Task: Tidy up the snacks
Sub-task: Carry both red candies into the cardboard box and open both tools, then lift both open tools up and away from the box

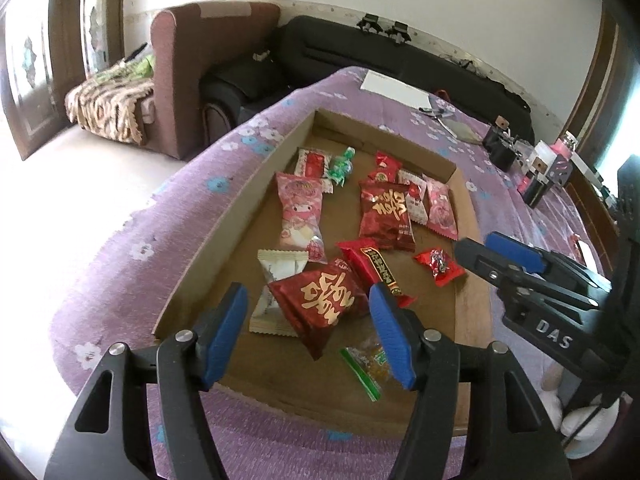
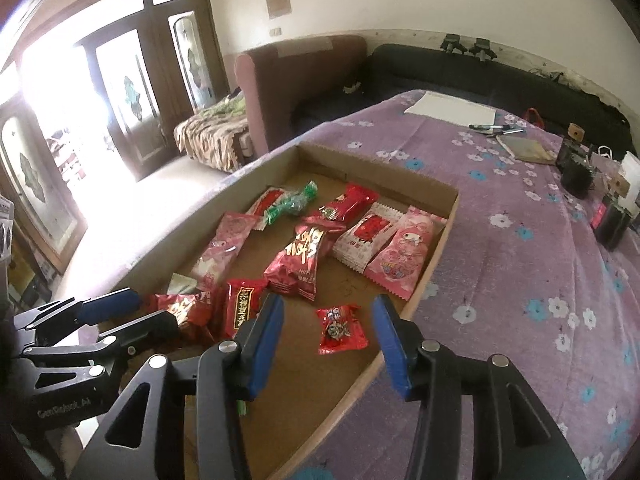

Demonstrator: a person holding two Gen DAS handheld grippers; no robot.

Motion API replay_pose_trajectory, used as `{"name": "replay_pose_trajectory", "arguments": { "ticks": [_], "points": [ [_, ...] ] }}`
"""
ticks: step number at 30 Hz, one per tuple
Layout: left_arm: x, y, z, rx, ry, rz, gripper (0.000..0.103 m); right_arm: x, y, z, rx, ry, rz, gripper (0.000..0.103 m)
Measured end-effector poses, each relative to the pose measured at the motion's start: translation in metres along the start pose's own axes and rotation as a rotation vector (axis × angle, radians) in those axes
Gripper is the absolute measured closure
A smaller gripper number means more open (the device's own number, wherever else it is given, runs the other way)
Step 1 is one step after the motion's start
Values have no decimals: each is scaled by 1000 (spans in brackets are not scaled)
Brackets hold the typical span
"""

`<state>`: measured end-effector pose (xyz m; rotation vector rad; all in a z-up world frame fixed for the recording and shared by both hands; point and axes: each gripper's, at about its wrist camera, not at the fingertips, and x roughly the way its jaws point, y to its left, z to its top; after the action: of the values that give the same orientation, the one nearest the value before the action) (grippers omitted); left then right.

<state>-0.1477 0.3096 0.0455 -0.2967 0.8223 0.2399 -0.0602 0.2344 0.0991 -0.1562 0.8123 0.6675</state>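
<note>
While both tools hover above the shallow cardboard tray (image 1: 240, 200) on the purple flowered cloth (image 1: 132, 248), neither has hold of anything. Left gripper (image 1: 308, 340): fingers spread wide, empty, with a red packet with gold lettering (image 1: 320, 304) seen between them, lying on the tray floor. Right gripper (image 2: 328, 344): fingers likewise wide apart and empty, framing a small red candy (image 2: 340, 328) lying alone near the tray's 5 o'clock edge in the right wrist view.

Snacks lie loose across the tray floor. In the left wrist view a long pink packet (image 1: 300, 216) sits at 11 o'clock of the gold-lettered packet, a white packet (image 1: 280, 268) touches it at 9 o'clock, a second red bag (image 1: 384, 212) lies at 1 o'clock, and a green-wrapped sweet (image 1: 340, 166) lies toward 12 o'clock. A clear green-edged packet (image 1: 364, 364) lies at 5 o'clock.
</note>
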Motion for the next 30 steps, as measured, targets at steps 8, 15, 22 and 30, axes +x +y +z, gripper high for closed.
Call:
{"name": "replay_pose_trajectory", "arguments": {
  "ticks": [8, 15, 22, 30],
  "points": [
    [-17, -23, -4, 73, -51, 81, 32, -32, -18, -18, 54, -28, -1, 48],
    [-24, -50, -7, 129, -62, 131, 30, -54, -45, -39, 106, -39, -24, 45],
    [-29, -80, -12, 188, -68, 139, 30, -71, -76, -63, 166, -39, -45, 44],
    [-29, -111, -18, 251, -58, 133, 30, -85, -95, -82, 204, -41, -56, 42]
  ]
}}
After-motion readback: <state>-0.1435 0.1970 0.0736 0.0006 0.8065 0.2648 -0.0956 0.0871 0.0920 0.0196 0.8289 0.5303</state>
